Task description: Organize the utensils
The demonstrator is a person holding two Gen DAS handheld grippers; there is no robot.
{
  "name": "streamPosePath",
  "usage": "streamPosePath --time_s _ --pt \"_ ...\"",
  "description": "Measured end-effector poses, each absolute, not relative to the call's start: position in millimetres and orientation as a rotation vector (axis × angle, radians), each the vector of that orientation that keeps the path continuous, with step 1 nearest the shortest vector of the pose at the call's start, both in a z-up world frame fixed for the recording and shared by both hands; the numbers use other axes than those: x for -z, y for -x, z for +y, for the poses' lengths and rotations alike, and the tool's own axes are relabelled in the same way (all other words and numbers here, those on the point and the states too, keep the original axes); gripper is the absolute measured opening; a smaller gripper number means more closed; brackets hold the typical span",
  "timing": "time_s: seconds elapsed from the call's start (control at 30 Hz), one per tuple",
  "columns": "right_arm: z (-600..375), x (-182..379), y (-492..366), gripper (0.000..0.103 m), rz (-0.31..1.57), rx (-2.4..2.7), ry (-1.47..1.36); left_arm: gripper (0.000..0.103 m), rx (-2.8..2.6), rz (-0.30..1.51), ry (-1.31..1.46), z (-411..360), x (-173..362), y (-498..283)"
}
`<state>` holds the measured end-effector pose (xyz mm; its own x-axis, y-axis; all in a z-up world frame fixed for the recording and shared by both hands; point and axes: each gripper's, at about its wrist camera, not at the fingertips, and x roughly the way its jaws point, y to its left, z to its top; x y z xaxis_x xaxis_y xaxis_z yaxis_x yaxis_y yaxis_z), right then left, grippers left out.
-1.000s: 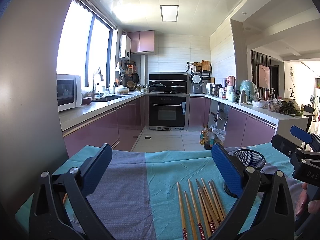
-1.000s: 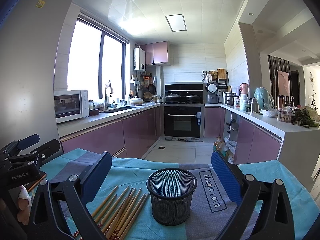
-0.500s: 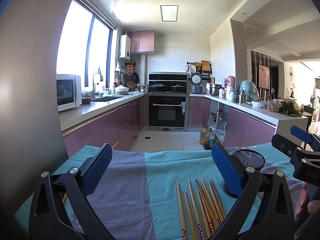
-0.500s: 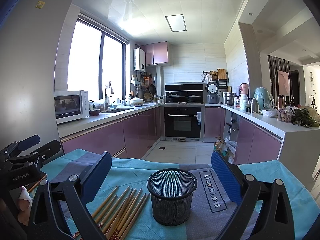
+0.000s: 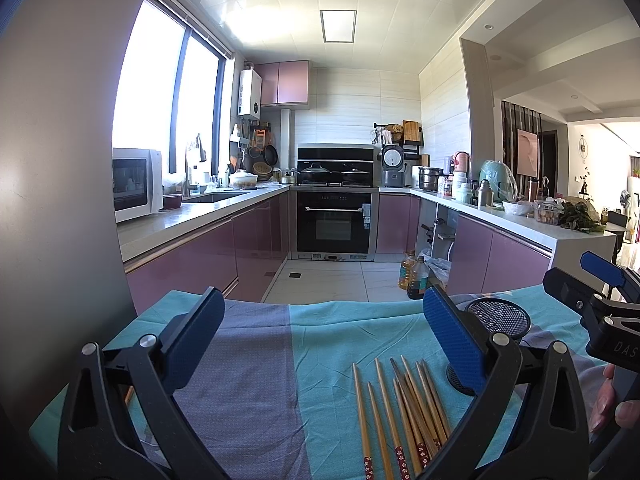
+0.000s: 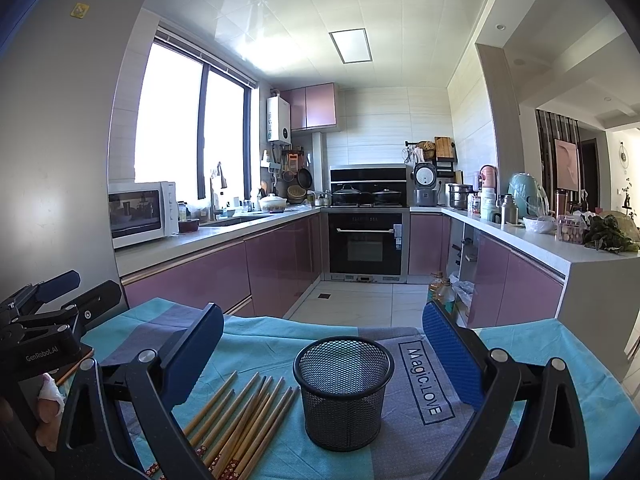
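No visible change between frames.

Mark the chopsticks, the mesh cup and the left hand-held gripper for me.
chopsticks [image 6: 240, 420], right wrist view, mid-shaft of the bundle.
mesh cup [image 6: 343, 404], right wrist view, front wall.
left hand-held gripper [image 5: 320, 340], left wrist view, midway between its open fingertips.

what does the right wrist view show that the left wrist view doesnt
Only the right wrist view shows the whole mesh cup, standing upright and empty, and the "Magic.LOVE" print on the cloth. Only the left wrist view shows the wide grey stripe of the cloth straight ahead, with the cup half hidden behind a finger. Both show the chopsticks lying loose on the teal cloth, beside the cup, and both grippers open and holding nothing.
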<state>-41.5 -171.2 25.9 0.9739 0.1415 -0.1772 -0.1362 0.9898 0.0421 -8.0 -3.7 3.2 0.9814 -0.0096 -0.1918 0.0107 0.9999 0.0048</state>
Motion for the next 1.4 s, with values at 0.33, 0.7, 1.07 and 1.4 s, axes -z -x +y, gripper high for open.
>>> streamPosePath --time_s 0.33,0.7,1.07,1.4 --pt "-171.1 -26.3 41.5 0.096 0.182 -0.140 -0.030 0.098 0.011 0.194 -0.005 -4.2 -2.9 7.2" --pt "-170.2 -26.5 40.5 0.096 0.182 -0.141 -0.030 0.098 0.011 0.195 -0.004 -4.0 -2.9 7.3" --pt "-169.7 -27.0 40.1 0.096 0.182 -0.142 -0.033 0.098 0.012 0.196 -0.003 -4.6 -1.9 5.9" --pt "-173.1 -27.5 39.5 0.096 0.186 -0.151 -0.040 0.098 0.014 0.199 -0.002 -5.2 -2.2 6.2"
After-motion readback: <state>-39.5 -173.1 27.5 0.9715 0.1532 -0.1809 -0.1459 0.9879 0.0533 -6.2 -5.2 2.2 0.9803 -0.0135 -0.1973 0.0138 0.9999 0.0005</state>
